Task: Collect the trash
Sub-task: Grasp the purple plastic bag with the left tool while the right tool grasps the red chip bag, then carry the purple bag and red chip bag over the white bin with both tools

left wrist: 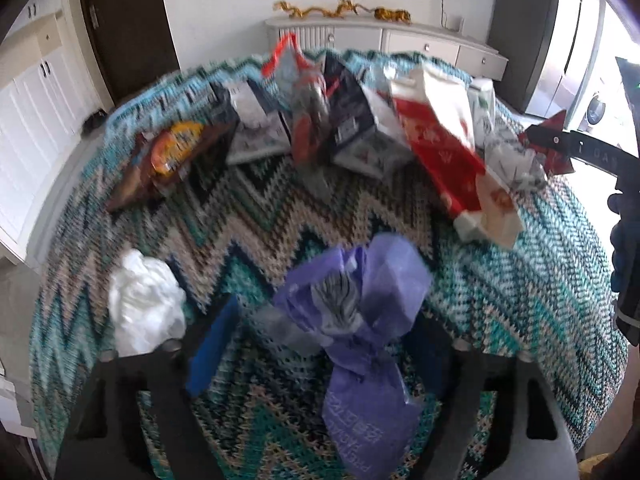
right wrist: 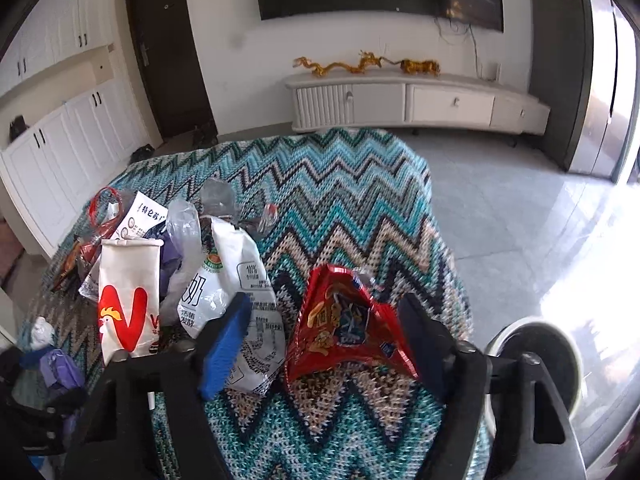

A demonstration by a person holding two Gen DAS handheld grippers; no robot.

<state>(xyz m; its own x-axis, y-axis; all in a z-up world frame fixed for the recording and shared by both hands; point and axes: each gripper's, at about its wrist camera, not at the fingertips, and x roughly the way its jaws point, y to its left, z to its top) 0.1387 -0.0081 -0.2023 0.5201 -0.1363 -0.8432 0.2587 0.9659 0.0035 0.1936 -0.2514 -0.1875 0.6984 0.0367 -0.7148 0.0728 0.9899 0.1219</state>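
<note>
Purple plastic wrapper (left wrist: 360, 332) lies between your left gripper (left wrist: 320, 356) fingers, on the zigzag knitted cloth (left wrist: 520, 280); the jaws stand partly open and the blurred view does not show pad contact. Your right gripper (right wrist: 324, 344) likewise brackets the red snack bag (right wrist: 344, 328), right of the white milk pouch (right wrist: 232, 292), pads apart from it. Thin film can slide out of a shallow pinch, so seat both deeper. Fingertips pressed too low may snag the cloth and drag the far cartons and the red-and-white paper bag (left wrist: 452, 160). A crumpled white tissue (left wrist: 144, 304) remains at near left.
</note>
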